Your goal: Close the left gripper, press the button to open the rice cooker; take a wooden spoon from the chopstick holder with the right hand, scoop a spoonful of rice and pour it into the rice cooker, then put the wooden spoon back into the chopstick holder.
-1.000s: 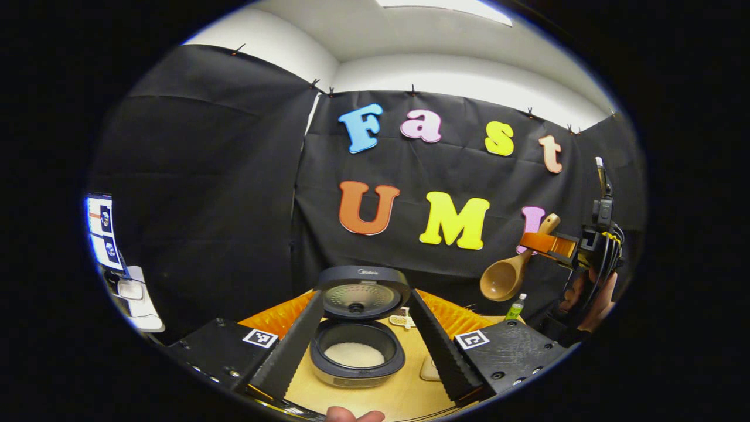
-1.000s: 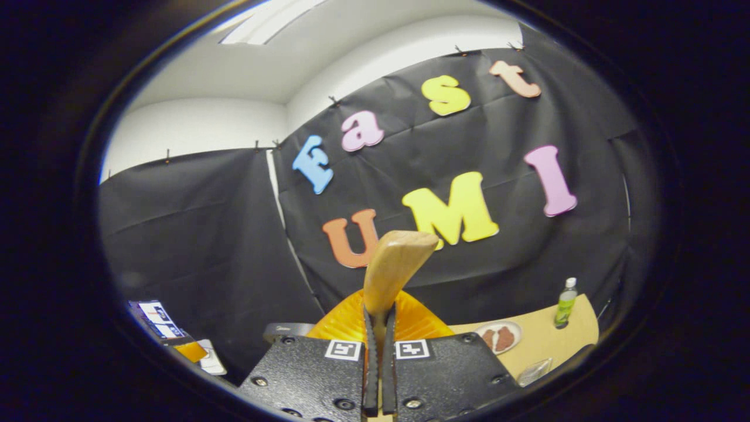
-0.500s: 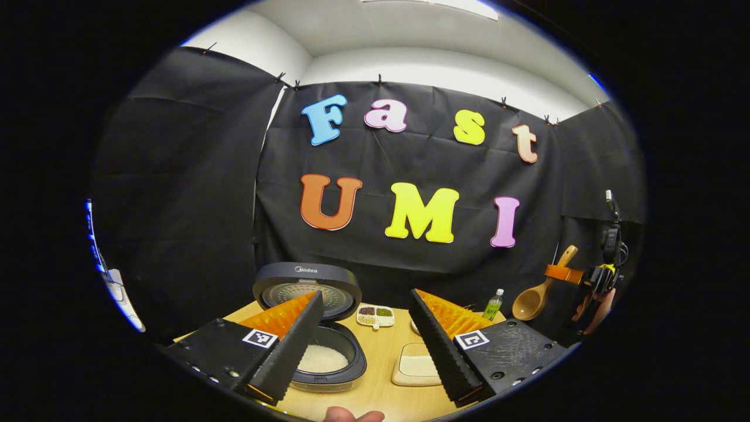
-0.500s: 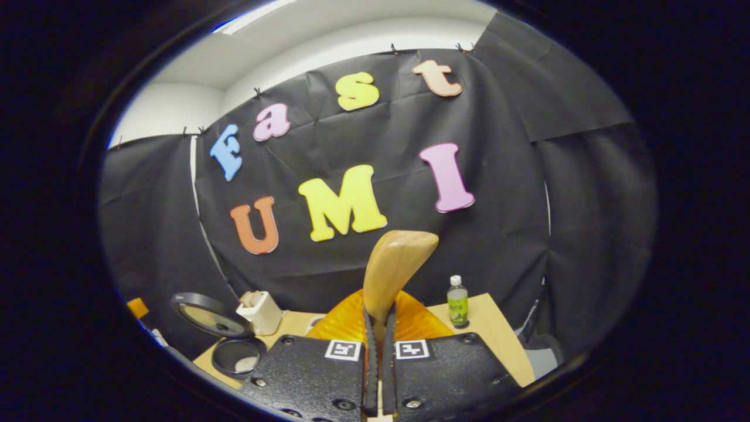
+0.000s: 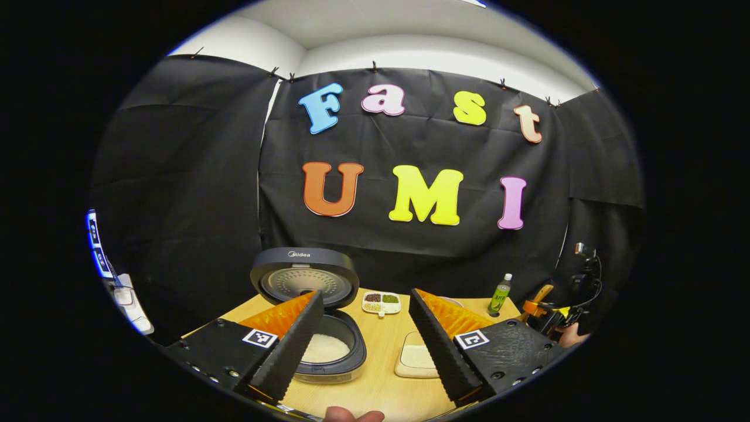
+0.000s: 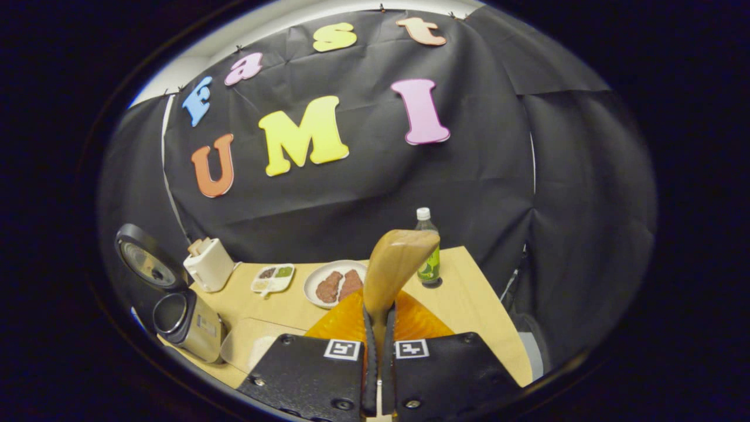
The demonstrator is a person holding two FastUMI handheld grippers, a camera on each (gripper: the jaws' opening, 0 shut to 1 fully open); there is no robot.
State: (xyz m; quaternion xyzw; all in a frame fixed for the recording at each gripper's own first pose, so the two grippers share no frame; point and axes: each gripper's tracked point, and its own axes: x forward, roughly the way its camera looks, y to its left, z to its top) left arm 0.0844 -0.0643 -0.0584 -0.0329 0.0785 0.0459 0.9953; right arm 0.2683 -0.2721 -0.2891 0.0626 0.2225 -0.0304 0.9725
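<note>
Left gripper (image 5: 366, 346): fingers spread wide apart, nothing between them, low centre of the left gripper view. Rice cooker (image 5: 319, 328) sits lower left of centre, partly behind the left finger; lid (image 5: 303, 282) stands up open, a brand word on its rim, too small to make out for certain. White rice (image 5: 324, 349) lies inside the pot. Square black-and-white marker tags on both gripper bodies.

Right gripper (image 6: 379, 351): fingers pressed together on the wooden spoon (image 6: 394, 271), handle end sticking up at frame centre of the right gripper view; bowl end hidden.

Surface: light wood table (image 6: 469, 305). On it, in the right gripper view: white chopstick holder (image 6: 209, 265) at mid left beside the cooker, small divided dish (image 6: 272, 278) w/ dark and green bits, white plate (image 6: 335, 283) w/ brown pieces, green bottle (image 6: 430, 258) w/ white cap behind the spoon, label unreadable. A shallow tray w/ rice (image 5: 417, 358) lies between the left gripper's fingers, right of the cooker.

Room: black cloth walls, white ceiling at top.
</note>
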